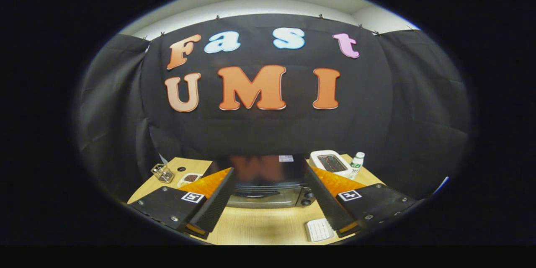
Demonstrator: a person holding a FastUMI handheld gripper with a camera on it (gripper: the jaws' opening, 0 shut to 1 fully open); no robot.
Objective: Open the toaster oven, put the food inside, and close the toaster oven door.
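Gripper [268, 201] hung above the pale wooden bench [268, 224], fingers [215, 201] spread wide apart w/ nothing between them; the black toaster oven w/ glossy top & glass door [268, 186] sat on the bench just ahead, framed btwn the two fingers, door shut; knobs at its right front. Food: small white dish of dark brown bits [189, 179] sat left of the oven, beyond the left finger; couldn't tell what kind. Small wire basket [162, 172] further left, near bench edge. White slot toaster [331, 162] behind-right of the oven, small white bottle w/ green label [356, 163] just beside it. Flat white ribbed object [319, 230] lay on the bench by the right finger.
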